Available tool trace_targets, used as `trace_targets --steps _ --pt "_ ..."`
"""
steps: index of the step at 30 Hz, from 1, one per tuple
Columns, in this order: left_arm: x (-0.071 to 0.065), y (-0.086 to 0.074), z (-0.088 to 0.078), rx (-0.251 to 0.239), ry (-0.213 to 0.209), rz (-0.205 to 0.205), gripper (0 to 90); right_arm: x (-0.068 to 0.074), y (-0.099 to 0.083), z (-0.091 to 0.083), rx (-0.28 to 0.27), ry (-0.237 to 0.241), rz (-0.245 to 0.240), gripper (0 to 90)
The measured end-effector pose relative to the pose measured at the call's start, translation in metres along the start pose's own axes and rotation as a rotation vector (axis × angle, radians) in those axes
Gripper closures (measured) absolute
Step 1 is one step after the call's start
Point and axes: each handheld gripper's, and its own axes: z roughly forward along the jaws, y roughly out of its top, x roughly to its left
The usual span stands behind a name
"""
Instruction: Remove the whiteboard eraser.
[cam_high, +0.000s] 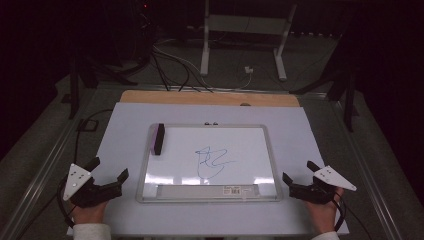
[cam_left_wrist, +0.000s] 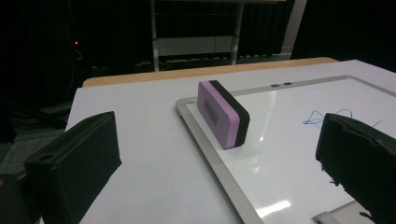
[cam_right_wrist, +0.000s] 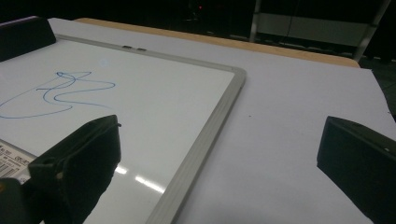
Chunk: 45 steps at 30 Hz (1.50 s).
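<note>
From the high view, the blue scribble (cam_high: 212, 162) sits unwiped on the whiteboard (cam_high: 270, 150); the eraser (cam_high: 159, 138) stands untouched at its far left corner, and both the left gripper (cam_high: 107, 172) and right gripper (cam_high: 297, 172) wait open and empty. The left gripper view faces the eraser (cam_left_wrist: 223, 113) between spread jaws. The right gripper view shows white table cover (cam_right_wrist: 289, 107), wooden edge and a dark room.

Surface (cam_high: 150, 97): wooden top, bare strip showing along far edge. White sheet (cam_high: 120, 130) covers nearly all of it. Whiteboard (cam_high: 250, 145) with grey frame lies flat on sheet, centred. Blue scribble (cam_high: 212, 161) mid-board. Eraser (cam_high: 158, 138), purple and black, stands on edge in board's far left corner.
</note>
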Motion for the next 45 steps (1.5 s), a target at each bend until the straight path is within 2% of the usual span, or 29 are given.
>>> trace_targets --steps 10,18,22,29,33,45 --pt "0.003 0.007 -0.001 -0.002 0.009 -0.016 0.6 0.001 -0.001 -0.002 -0.003 -0.001 0.005 0.3" --pt "0.004 0.02 0.008 0.03 0.013 -0.014 0.7 0.001 -0.001 -0.004 -0.012 -0.003 0.007 0.3" --pt "0.007 0.026 0.017 0.042 0.005 -0.026 0.7 0.001 -0.002 -0.004 -0.011 -0.002 0.006 0.3" --pt "0.009 0.035 0.035 0.067 -0.005 -0.017 0.7 0.001 -0.002 -0.004 -0.014 -0.002 0.007 0.3" --pt "0.01 0.038 0.047 0.071 -0.014 -0.03 0.7 0.001 -0.002 -0.003 -0.012 -0.002 0.009 0.3" --pt "0.004 0.052 0.081 0.091 -0.041 -0.008 0.7 -0.001 -0.003 -0.006 -0.018 -0.012 0.013 0.3"
